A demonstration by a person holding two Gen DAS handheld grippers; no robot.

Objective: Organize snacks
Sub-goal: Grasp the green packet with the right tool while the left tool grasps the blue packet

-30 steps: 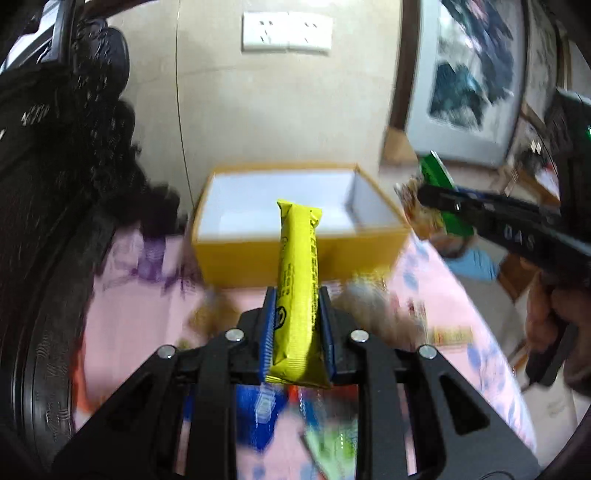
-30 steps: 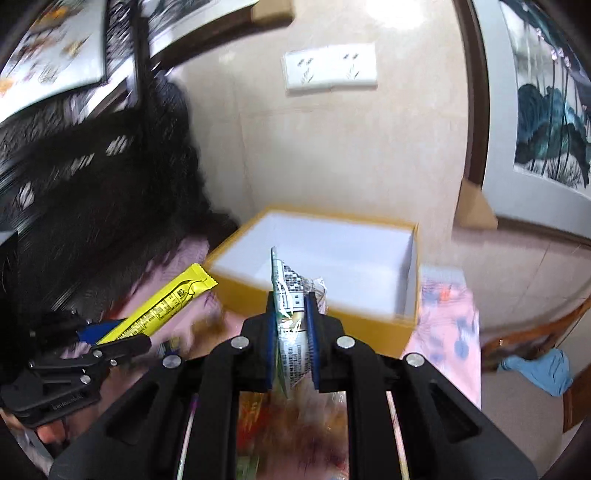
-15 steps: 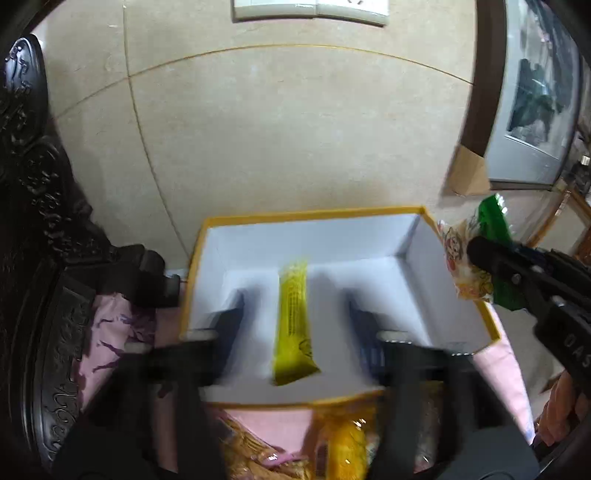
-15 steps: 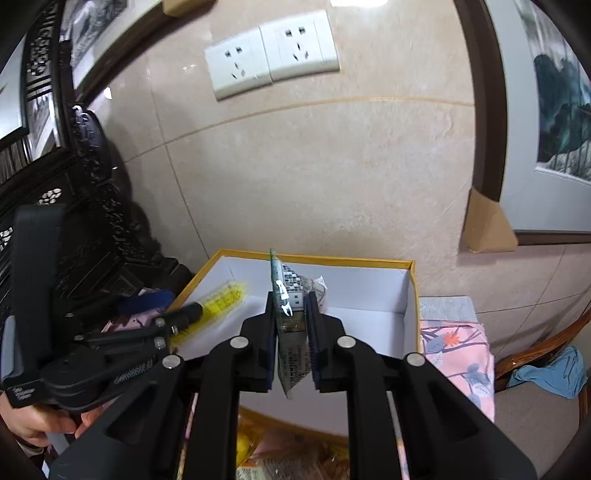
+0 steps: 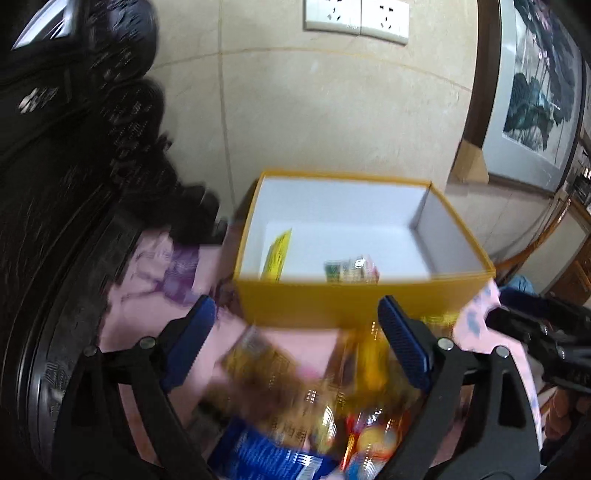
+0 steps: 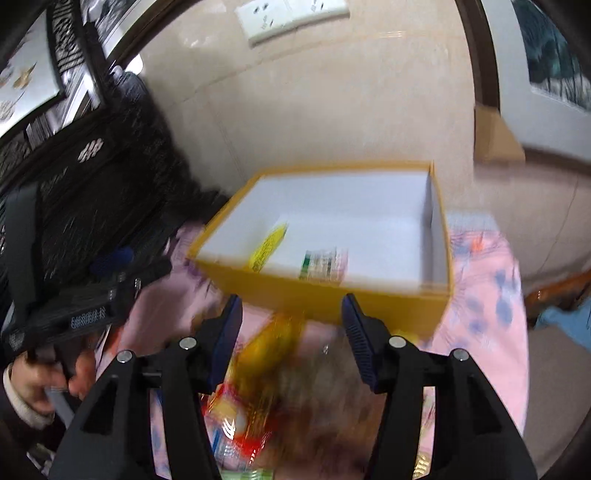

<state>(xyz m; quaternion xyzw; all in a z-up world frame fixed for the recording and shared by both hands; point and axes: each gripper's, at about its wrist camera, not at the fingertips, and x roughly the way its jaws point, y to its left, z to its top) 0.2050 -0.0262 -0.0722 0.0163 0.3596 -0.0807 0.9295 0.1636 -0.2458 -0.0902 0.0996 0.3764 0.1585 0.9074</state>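
Note:
A yellow box with a white inside stands on the pink cloth near the wall. In it lie a yellow snack bar at the left and a green and white snack packet in the middle. My left gripper is open and empty, in front of the box above a blurred pile of snack packets. My right gripper is open and empty, also in front of the box above the pile.
The pink flowered cloth covers the table. Dark carved wooden furniture stands at the left. A tiled wall with sockets lies behind the box. The other gripper shows at the right of the left wrist view and at the left of the right wrist view.
Both grippers opened and let go: the yellow bar and the green packet now lie in the box. Both grippers have drawn back from over the box to the snack pile.

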